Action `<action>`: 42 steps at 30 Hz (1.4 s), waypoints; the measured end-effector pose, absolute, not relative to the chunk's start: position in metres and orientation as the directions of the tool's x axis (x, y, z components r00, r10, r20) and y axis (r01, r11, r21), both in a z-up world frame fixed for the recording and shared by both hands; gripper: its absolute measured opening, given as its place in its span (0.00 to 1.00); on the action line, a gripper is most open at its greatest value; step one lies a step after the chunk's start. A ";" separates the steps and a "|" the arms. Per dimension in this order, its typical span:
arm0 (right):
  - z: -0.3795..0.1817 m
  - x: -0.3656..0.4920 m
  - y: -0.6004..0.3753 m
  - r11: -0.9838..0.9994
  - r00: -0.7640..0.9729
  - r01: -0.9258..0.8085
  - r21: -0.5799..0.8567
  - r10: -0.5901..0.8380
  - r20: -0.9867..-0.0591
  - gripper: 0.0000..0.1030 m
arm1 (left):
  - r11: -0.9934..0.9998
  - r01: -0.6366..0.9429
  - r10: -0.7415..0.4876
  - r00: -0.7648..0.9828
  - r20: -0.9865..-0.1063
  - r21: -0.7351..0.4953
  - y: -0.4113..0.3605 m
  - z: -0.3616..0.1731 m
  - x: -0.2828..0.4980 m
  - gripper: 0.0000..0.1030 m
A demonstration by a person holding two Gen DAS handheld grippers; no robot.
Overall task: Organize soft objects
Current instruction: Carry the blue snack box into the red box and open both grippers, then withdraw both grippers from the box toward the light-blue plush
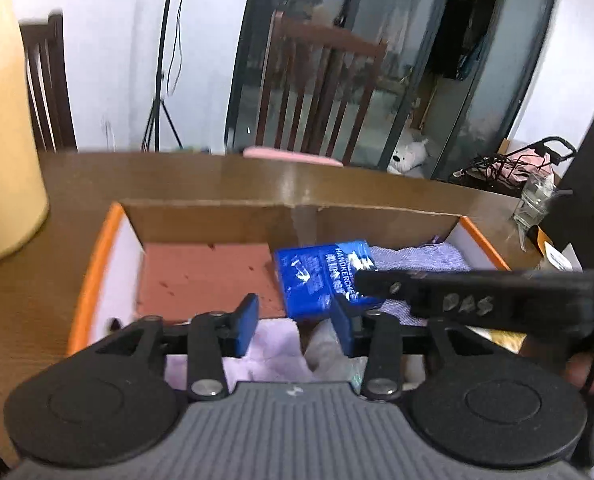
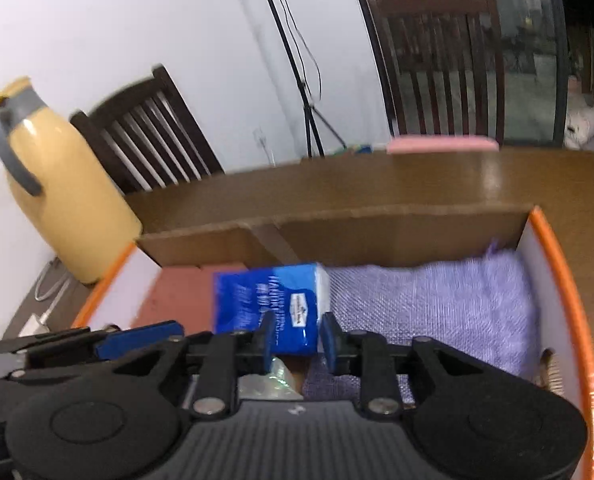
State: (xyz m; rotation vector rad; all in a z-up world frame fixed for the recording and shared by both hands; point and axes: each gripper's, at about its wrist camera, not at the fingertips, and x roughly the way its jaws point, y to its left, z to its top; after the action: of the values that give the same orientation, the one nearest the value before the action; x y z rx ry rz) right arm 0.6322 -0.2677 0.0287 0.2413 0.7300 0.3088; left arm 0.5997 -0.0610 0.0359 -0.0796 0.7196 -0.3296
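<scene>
1. Now both grippers hang over the orange-rimmed box [image 1: 93, 276], which stands on the wooden table [image 1: 169, 176].
2. Left gripper [image 1: 295, 322]: blue fingers [image 1: 247, 326] spread apart, nothing pinched between them.
3. Just beyond its fingertips lies the blue handkerchief pack [image 1: 317, 276], flat in the box, right of the bare red floor [image 1: 205, 276].
4. Below those fingers sits a pale pink cloth [image 1: 273, 350].
5. Right gripper [image 2: 295, 338]: fingers [image 2: 329, 340] parted, with the near end of the blue pack [image 2: 269, 304] in the gap; whether the pads touch it is hard to say through the blur.
6. Right of those fingers, a purple towel [image 2: 437, 308] fills that side of the box.
7. Far left of the fingers, a yellow jug [image 2: 61, 200] stands outside the box; a chair [image 2: 441, 64] waits beyond the table.
</scene>
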 end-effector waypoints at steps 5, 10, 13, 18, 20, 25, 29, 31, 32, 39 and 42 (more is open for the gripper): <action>0.080 0.573 -0.275 0.945 0.772 -0.228 0.235 0.322 -0.548 0.40 | 0.946 0.289 -0.319 0.754 -0.574 -0.145 -0.048 0.075 0.560 0.47; 0.125 0.493 -0.295 0.966 0.850 -0.231 0.113 0.257 -0.460 0.54 | 0.964 0.265 -0.247 0.838 -0.486 -0.032 -0.035 0.107 0.489 0.59; 0.138 0.440 -0.310 0.970 0.881 -0.224 0.092 0.242 -0.406 0.58 | 0.966 0.259 -0.240 0.880 -0.410 -0.011 -0.028 0.121 0.435 0.71; 0.138 0.339 -0.324 0.970 0.921 -0.225 0.096 0.244 -0.303 0.73 | 0.966 0.259 -0.252 0.924 -0.287 -0.014 -0.023 0.123 0.342 0.86; 0.130 0.300 -0.325 0.967 0.925 -0.239 0.093 0.256 -0.281 0.76 | 0.963 0.269 -0.262 0.935 -0.239 -0.004 -0.022 0.117 0.305 0.93; 0.105 0.213 -0.320 0.962 0.945 -0.270 0.041 0.273 -0.183 0.88 | 0.948 0.316 -0.306 0.940 -0.151 0.044 -0.028 0.086 0.228 1.00; 0.075 0.166 -0.308 0.963 0.949 -0.267 0.036 0.269 -0.164 0.91 | 0.949 0.312 -0.300 0.940 -0.159 0.050 -0.026 0.060 0.173 1.00; 0.057 0.147 -0.304 0.962 0.943 -0.270 0.051 0.275 -0.186 0.91 | 0.951 0.304 -0.292 0.942 -0.165 0.049 -0.024 0.047 0.150 1.00; 0.047 0.139 -0.303 0.959 0.937 -0.278 0.052 0.283 -0.205 0.91 | 0.951 0.308 -0.297 0.940 -0.166 0.043 -0.020 0.041 0.141 1.00; 0.014 0.086 -0.298 0.954 0.927 -0.274 0.117 0.295 -0.231 0.92 | 0.949 0.314 -0.302 0.934 -0.192 0.038 -0.004 0.018 0.097 1.00; 0.014 0.087 -0.290 0.957 0.929 -0.277 0.088 0.290 -0.229 0.93 | 0.954 0.297 -0.286 0.941 -0.179 0.041 -0.003 0.022 0.099 1.00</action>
State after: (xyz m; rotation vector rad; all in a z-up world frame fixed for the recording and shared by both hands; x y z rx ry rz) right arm 0.0866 -0.2898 0.0143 0.0543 0.2423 0.2907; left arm 0.0992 -0.0030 0.0218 0.0680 0.1725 -0.2976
